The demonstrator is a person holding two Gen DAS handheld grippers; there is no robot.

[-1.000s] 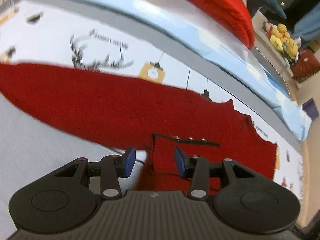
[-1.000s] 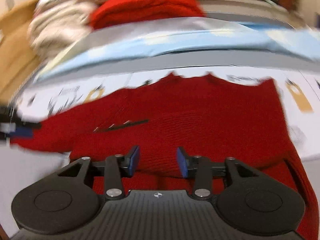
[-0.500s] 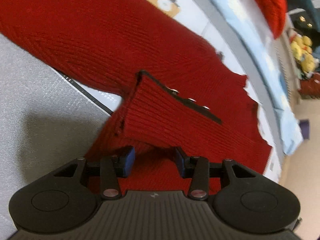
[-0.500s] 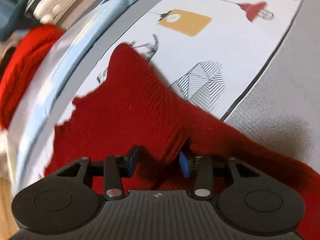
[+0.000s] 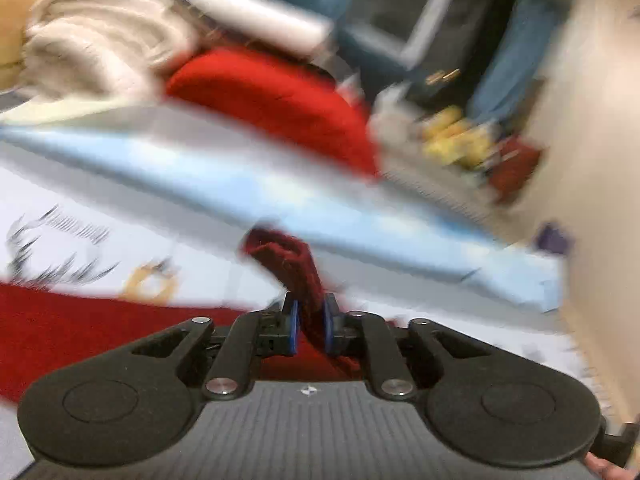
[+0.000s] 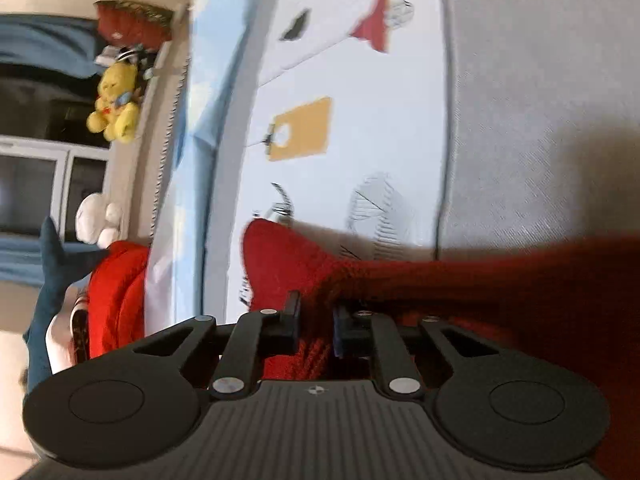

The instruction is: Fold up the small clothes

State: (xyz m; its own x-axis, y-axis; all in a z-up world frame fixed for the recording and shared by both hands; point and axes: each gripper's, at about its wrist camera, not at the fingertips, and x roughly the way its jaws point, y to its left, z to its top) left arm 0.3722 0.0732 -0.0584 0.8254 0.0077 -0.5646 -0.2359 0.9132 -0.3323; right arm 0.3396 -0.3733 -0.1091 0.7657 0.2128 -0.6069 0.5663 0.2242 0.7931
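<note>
A small red knit sweater (image 5: pixel 60 328) lies on a printed bed sheet (image 5: pixel 120 216). My left gripper (image 5: pixel 309 326) is shut on a bunched ribbed edge of the sweater (image 5: pixel 292 260), which sticks up between the blue pads and is lifted off the sheet. My right gripper (image 6: pixel 316 326) is shut on another part of the sweater (image 6: pixel 288 264); the red knit stretches to the right across the view (image 6: pixel 500 280). Both views are motion-blurred.
A folded red garment (image 5: pixel 280 104) and cream knitwear (image 5: pixel 96 48) are stacked beyond a light blue band of bedding (image 5: pixel 240 176). Yellow plush toys (image 6: pixel 114 108) sit on a ledge. Grey fabric (image 6: pixel 540 120) covers the near side of the bed.
Both grippers have closed on the sweater and lifted it. The left view swung up from the sweater to the far stack; the right view rotated sideways.
</note>
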